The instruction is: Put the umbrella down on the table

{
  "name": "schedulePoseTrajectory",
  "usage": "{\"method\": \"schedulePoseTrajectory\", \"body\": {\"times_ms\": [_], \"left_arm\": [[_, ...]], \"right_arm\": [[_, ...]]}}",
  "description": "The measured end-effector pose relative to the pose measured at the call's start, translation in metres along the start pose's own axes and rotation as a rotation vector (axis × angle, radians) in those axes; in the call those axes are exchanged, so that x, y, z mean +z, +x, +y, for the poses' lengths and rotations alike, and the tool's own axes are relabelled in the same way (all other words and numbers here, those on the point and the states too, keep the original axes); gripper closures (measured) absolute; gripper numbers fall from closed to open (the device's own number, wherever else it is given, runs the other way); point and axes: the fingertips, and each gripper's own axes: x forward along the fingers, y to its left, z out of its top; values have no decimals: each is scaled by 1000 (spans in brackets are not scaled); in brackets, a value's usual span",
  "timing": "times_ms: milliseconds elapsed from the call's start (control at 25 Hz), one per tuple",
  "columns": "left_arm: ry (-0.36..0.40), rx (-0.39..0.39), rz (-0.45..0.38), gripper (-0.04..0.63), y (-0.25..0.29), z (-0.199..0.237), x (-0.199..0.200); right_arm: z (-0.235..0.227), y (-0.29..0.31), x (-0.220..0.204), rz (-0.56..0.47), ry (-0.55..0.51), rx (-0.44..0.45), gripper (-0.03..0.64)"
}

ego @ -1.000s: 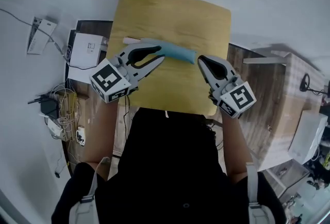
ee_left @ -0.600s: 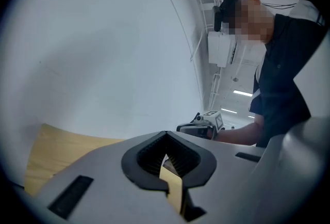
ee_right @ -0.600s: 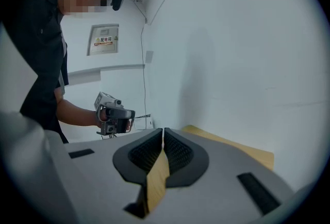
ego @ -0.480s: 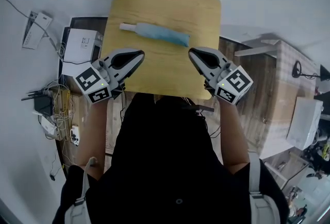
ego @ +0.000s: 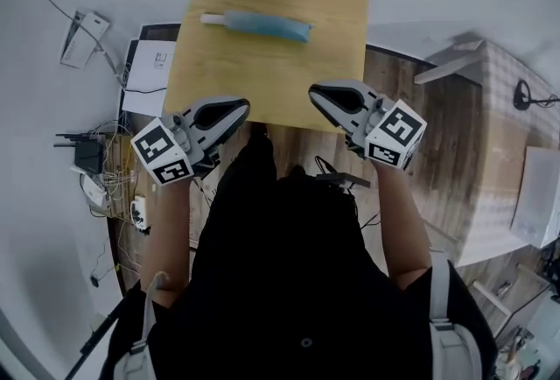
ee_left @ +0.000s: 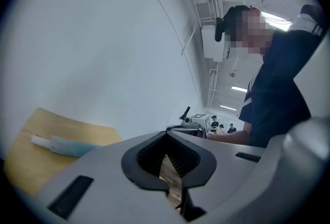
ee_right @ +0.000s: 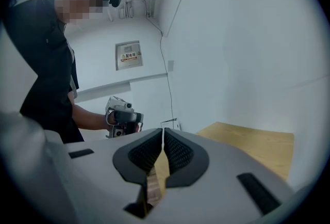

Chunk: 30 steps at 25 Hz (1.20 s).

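The umbrella (ego: 258,24) lies at the table's (ego: 271,80) 12 o'clock. The left gripper (ego: 244,105) and right gripper (ego: 313,92) hover at 6 o'clock, jaws clenched, empty.

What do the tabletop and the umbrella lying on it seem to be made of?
Tabletop: light wood or wood-look laminate, matte, faint grain streaks; which, I cannot tell. Umbrella: folded light-blue fabric, soft-looking and dull, probably synthetic. Its white handle looks like smooth plastic.
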Motion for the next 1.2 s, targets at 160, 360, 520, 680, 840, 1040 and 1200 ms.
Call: {"method": "schedulePoseTrajectory", "body": {"times_ms": [160, 360, 520, 680, 840, 1040, 1200], "left_arm": [[8, -54, 34, 583, 21, -65, -33], [26, -87, 89, 583, 27, -125, -59], [49, -65, 78, 583, 22, -144, -56], [69, -7, 48, 583, 6, -143, -48], [81, -34, 31, 583, -5, -156, -38], [141, -105, -28, 583, -32, -192, -25], [123, -116, -24, 583, -71, -211, -44]], "right_arm": [[34, -43, -22, -17, -17, 14, 594], [71, -72, -39, -52, 7, 31, 594], [96, -85, -44, -64, 3, 59, 594], [116, -90, -42, -68, -2, 48, 594], [137, -90, -36, -70, -14, 25, 594], [173, -78, -40, -19, -47, 12, 594], [215, -57, -45, -3, -55, -7, 594]]}}
